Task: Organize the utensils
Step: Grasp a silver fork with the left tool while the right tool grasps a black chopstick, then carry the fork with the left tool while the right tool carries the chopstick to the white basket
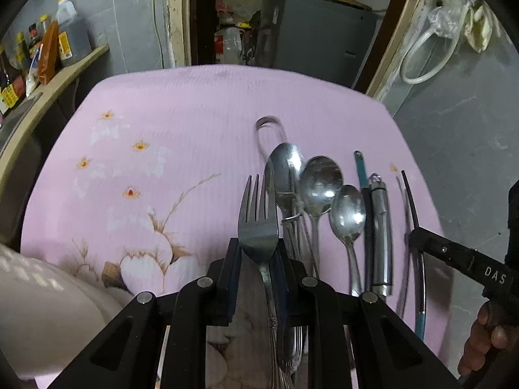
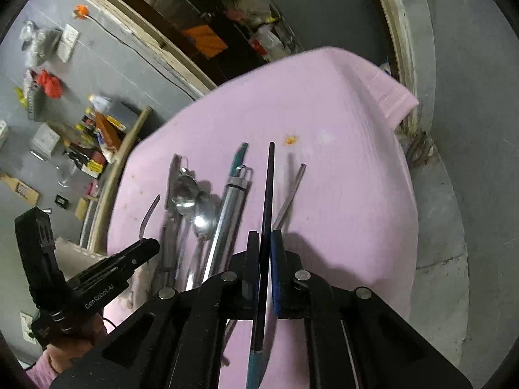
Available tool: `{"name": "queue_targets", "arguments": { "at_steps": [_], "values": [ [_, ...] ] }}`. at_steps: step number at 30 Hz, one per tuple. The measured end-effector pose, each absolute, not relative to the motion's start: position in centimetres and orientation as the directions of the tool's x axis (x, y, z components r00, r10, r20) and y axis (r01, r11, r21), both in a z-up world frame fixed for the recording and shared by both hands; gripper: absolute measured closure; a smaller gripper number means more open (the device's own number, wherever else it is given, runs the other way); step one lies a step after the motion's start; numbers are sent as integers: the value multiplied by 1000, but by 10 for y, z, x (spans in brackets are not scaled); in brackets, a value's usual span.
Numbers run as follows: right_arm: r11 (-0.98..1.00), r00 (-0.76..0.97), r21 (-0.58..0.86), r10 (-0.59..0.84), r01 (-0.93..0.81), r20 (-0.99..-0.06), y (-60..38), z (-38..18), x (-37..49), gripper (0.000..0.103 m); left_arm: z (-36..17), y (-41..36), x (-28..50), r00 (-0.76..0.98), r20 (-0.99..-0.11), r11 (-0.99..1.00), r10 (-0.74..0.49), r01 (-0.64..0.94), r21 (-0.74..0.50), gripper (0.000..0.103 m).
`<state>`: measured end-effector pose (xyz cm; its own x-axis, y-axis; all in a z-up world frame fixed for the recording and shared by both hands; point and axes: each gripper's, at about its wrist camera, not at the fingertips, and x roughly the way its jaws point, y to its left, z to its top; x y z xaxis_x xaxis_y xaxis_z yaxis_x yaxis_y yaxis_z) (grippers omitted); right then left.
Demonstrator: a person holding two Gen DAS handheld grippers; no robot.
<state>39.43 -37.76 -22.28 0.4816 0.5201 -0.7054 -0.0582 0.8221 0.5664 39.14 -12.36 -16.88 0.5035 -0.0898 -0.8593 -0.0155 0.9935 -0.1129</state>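
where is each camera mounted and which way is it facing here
Left wrist: on the left hand-held gripper, looking forward over the pink floral tablecloth; its fingers clamp a fork; the right hand-held gripper shows at right.
Right wrist: on the right hand-held gripper, tilted, facing the same cloth; its fingers clamp a black chopstick; the left hand-held gripper appears at lower left.
Shared: the cloth, the row of spoons, the chopstick, the fork, each other's gripper.

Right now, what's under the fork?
The fork is pinched in the left gripper, lifted over the pink cloth. Under its handle, the flower print shows, and another ornate metal handle. The gripper's black fingers hide the rest.
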Motion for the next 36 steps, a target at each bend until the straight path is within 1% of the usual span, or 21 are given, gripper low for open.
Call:
{"name": "queue_targets", "arguments": {
  "at_steps": [5,9,10,12,17,20,28,32,36],
  "values": [
    [805,524,585,542,-101,-657,-381,-202,372,97,-155,-130,372,542,-832,992,-118,19,-128,86],
    [815,571,565,528,-131,-629,-381,-184,346,97,-140,-134,351,581,-798,986,-162,57,-159,88],
    [820,580,556,519,-133,-627,-381,-179,341,97,-136,-135,344,594,-785,984,-177,74,-165,88],
    [838,602,526,495,-142,-626,-378,-169,326,98,-131,-134,335,607,-769,979,-201,101,-176,94],
    [864,629,482,455,-142,-631,-375,-151,294,98,-121,-132,309,626,-733,964,-267,162,-212,97],
    [875,642,467,433,-130,-633,-373,-143,278,98,-121,-131,296,614,-736,959,-283,197,-205,98],
    [915,675,383,365,-130,-641,-358,-129,239,98,-114,-113,266,618,-726,953,-302,217,-212,100],
    [921,679,364,357,-140,-641,-350,-121,226,98,-113,-98,247,622,-717,949,-313,228,-216,100],
    [921,698,353,362,-165,-618,-337,-107,217,98,-110,-79,228,624,-714,948,-317,215,-233,100]
  ]
}}
